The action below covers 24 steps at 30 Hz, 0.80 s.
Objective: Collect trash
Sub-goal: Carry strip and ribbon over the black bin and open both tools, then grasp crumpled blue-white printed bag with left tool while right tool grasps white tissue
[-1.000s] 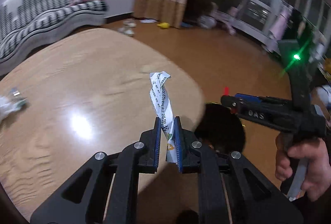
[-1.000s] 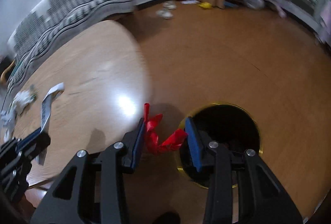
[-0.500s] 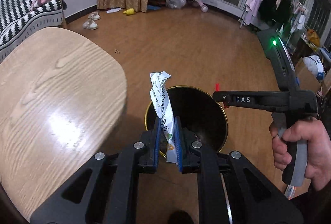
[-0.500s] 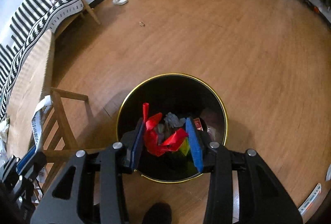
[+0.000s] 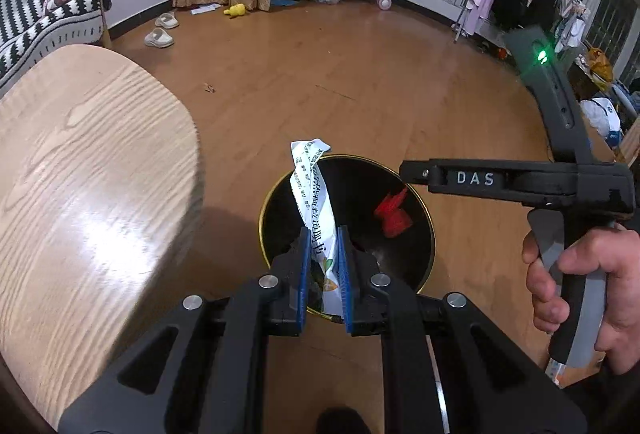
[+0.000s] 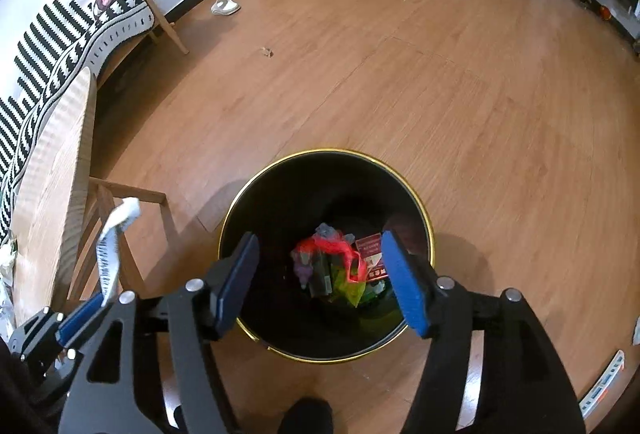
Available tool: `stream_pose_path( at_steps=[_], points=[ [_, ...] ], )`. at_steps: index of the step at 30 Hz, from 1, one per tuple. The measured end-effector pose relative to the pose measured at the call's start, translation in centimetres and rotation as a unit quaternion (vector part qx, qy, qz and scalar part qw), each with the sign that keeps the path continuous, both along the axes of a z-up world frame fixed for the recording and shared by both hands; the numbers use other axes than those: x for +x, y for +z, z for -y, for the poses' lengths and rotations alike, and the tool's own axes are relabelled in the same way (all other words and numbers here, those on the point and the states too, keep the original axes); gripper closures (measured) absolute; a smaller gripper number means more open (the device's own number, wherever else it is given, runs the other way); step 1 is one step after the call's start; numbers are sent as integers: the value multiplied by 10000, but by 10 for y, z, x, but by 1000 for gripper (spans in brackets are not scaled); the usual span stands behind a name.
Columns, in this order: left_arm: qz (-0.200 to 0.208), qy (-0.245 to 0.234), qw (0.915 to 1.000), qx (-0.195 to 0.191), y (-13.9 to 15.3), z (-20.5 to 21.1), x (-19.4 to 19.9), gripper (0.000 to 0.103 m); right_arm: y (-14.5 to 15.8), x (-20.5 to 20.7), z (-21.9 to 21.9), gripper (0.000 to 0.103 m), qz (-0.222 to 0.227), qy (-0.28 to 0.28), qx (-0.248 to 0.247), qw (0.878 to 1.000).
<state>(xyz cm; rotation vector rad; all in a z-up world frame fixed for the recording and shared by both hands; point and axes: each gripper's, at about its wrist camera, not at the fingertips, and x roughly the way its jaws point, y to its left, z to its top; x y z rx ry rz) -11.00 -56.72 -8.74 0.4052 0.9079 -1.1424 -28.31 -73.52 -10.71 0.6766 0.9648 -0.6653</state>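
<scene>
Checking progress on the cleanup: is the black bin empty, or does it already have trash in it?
Not empty. The black, gold-rimmed round bin holds a pile of mixed scraps, including a red crumpled plastic wrapper, at its bottom.

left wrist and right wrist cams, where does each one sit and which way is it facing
Left wrist: on the left gripper, angled down at the trash bin beside the table; its pads pinch a white wrapper; the person's right hand shows.
Right wrist: on the right gripper, steeply down into the bin; jaws opening, nothing between them; red wrapper in the bin.
Shared: bin, white wrapper, table, floor, each other's gripper.
</scene>
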Motion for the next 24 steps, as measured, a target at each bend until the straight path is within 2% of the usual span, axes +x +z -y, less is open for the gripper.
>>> stream_pose_path(
  at_steps=[10, 11, 12, 13, 14, 17, 20, 24],
  points=[
    [-189, -289, 9994, 35, -16, 25, -6, 88, 8, -19, 6, 40, 80, -189, -111, 9997],
    [-207, -317, 9993, 50, -18, 26, -7, 85, 10, -22, 7, 39, 98, -231, -126, 9996],
    [-248, -349, 9991, 63, -19, 28, -7, 70, 10, -24, 8, 39, 114, -261, -129, 9995],
    [-291, -328, 9990, 63, -21, 29, -6, 48, 12, -27, 9, 39, 133, -299, -130, 9994],
    [-299, -275, 9992, 40, -22, 29, -6, 42, 12, -29, 10, 39, 140, -321, -130, 9993],
    [-300, -231, 9993, 32, -21, 29, -7, 37, 16, -30, 9, 39, 160, -317, -144, 9993],
    [-207, -170, 9996, -63, -12, 22, -6, 28, 20, -29, 5, 38, 209, -300, -171, 9992],
    [-101, -99, 9997, -200, 7, 2, -6, 18, 31, -18, -7, 31, 360, -166, -217, 9990]
  ],
)
